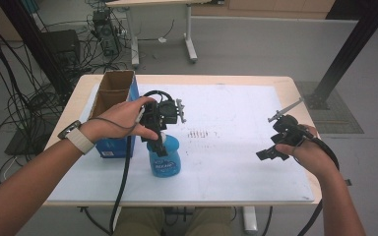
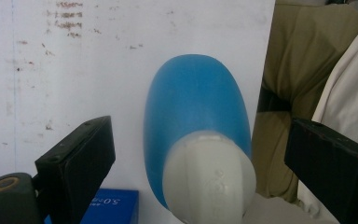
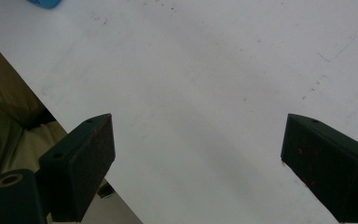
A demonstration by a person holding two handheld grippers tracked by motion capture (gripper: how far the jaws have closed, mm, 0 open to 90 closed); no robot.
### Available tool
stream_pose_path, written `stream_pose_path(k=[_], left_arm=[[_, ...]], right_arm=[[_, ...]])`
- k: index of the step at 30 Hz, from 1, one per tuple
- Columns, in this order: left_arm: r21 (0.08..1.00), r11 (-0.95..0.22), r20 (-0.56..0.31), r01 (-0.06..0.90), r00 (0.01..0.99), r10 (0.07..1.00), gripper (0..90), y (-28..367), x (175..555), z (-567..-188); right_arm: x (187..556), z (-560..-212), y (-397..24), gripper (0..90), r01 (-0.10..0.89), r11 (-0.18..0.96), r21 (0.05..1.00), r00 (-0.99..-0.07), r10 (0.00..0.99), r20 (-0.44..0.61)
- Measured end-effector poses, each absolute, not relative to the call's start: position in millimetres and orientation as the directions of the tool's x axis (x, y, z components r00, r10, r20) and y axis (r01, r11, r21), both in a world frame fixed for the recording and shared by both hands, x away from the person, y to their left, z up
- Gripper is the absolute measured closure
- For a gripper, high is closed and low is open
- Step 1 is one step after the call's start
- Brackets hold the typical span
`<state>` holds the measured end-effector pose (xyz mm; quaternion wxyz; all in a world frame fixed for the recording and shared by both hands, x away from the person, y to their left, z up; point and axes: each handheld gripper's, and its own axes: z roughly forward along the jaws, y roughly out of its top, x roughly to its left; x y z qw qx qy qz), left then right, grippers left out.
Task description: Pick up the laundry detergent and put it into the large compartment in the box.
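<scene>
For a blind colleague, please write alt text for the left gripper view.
A blue bottle with a white cap stands between the open jaws of the left gripper, seen from above. Under it is a white table mat with small brown marks.

Soft, even indoor light; the white mat looks bright without glare. Shadows are faint. The close bottle cap is blurred.

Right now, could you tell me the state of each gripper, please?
Left gripper: open, jaws on either side of the blue bottle but apart from its white cap.
Right gripper: open, holding nothing, over the white table.
</scene>
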<state>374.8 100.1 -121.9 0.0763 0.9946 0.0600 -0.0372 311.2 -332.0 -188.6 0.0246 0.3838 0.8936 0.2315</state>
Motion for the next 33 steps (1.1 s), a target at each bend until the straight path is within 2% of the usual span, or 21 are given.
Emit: stream_pose_path(k=[33], left_arm=[[0.159,-0.979,-0.085,0.132,0.989,0.119,8.9,103.8,374.2,-123.6]], right_arm=[[312.3,-189.5,-329.5,9.7,0.672,0.603,0.429,-0.707,0.695,0.13]])
